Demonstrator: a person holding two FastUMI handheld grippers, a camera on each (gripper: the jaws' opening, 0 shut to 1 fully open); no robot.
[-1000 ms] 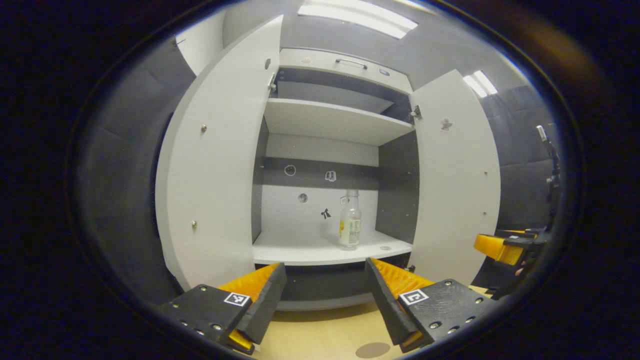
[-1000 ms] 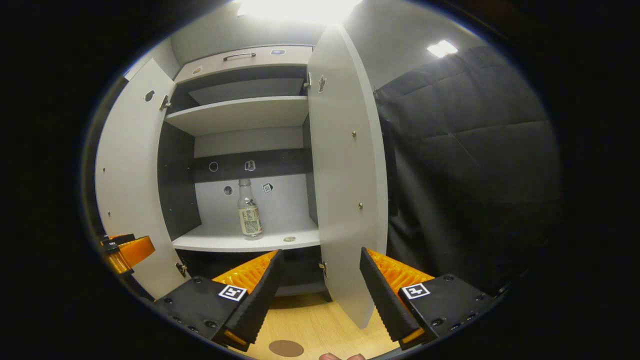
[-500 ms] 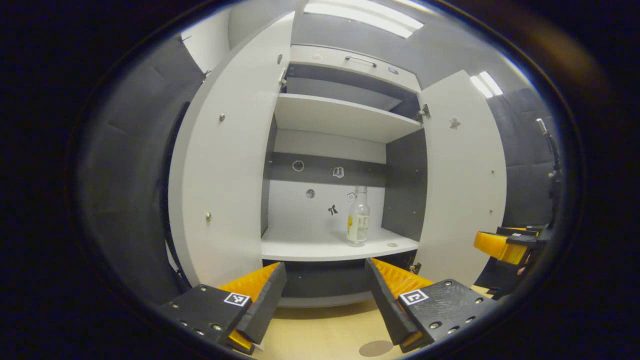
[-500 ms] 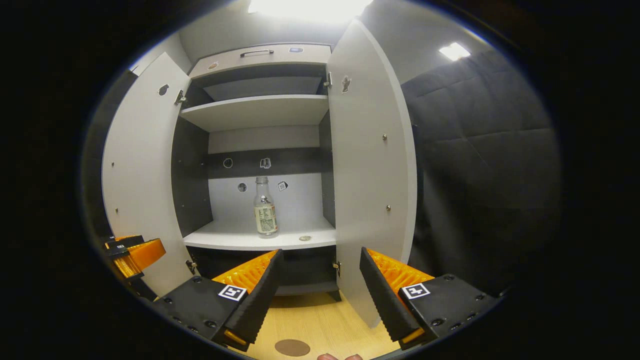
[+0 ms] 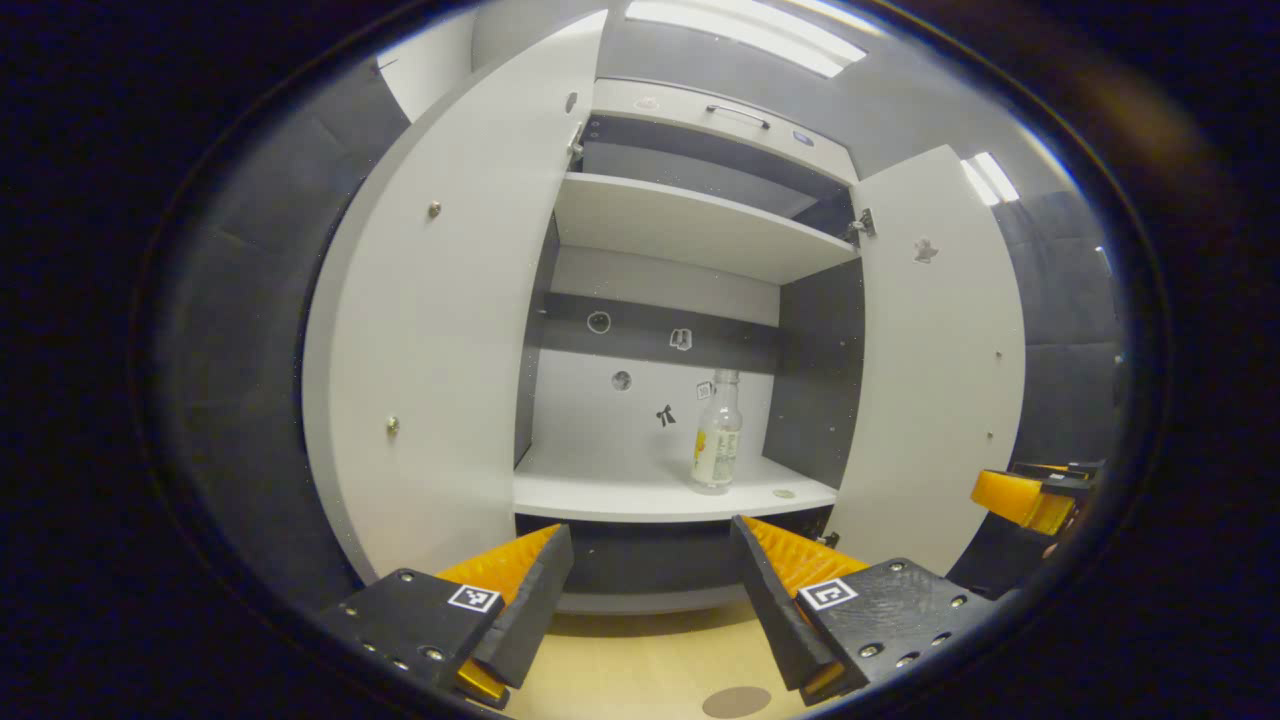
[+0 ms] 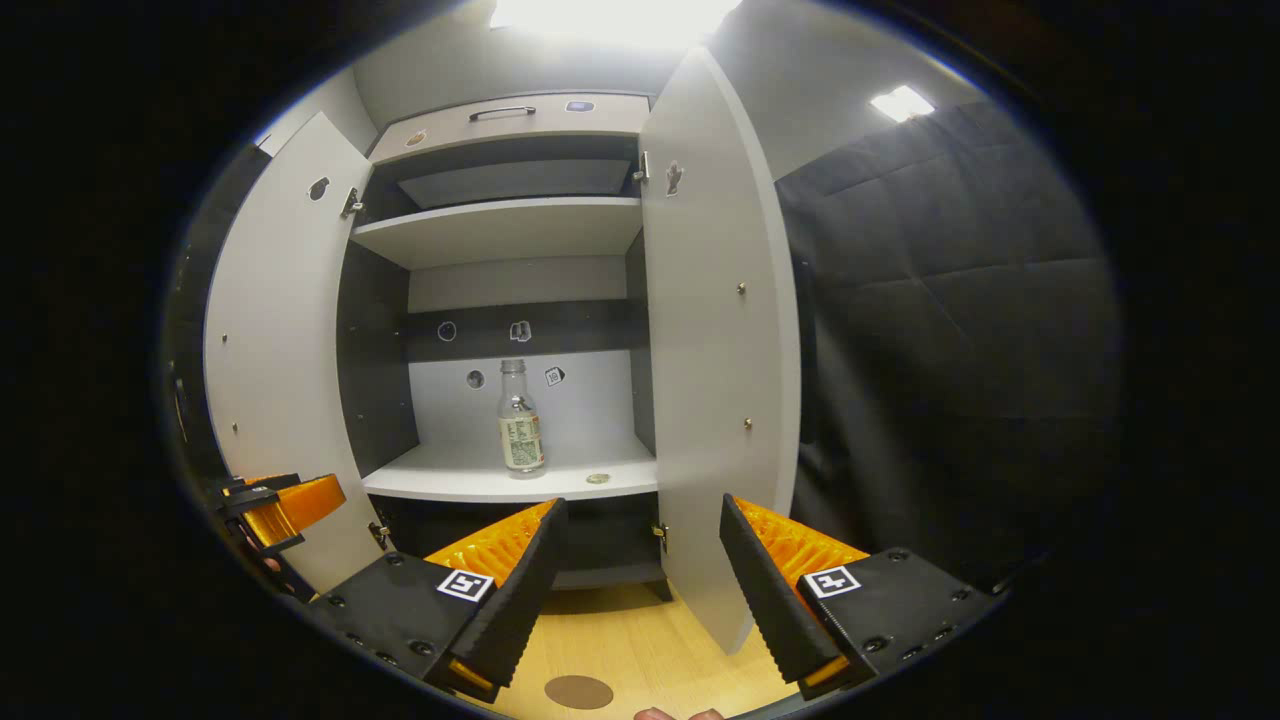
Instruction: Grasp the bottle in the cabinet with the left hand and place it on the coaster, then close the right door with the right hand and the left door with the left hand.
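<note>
A clear bottle [image 5: 717, 438] with a pale label stands upright on the cabinet's lower shelf [image 5: 640, 492], right of centre; in the right gripper view the bottle [image 6: 520, 424] stands mid-shelf. Both doors hang wide: the left door [image 5: 440, 330] and the right door [image 5: 935, 350], whose inner face [image 6: 715, 360] rises close ahead in the right gripper view. My left gripper [image 5: 650, 590] is open, short of the shelf, with nothing between its fingers. My right gripper [image 6: 640, 590] is open too, near the right door's lower edge. A round brown coaster [image 5: 736, 701] lies on the wooden tabletop below; the coaster [image 6: 578, 691] lies between the right gripper's fingers.
An upper shelf [image 5: 690, 225] and a drawer with a handle [image 5: 735, 112] sit above. Small stickers dot the back wall [image 5: 640, 400]. A small round disc [image 5: 784, 493] lies on the shelf beside the bottle. Black padded wall [image 6: 950, 330] lies to the right.
Both gripper views have shifted slightly toward the cabinet, the left one drifting so the bottle sits a little more to the right. Both grippers stay open; bottle and doors have not moved.
</note>
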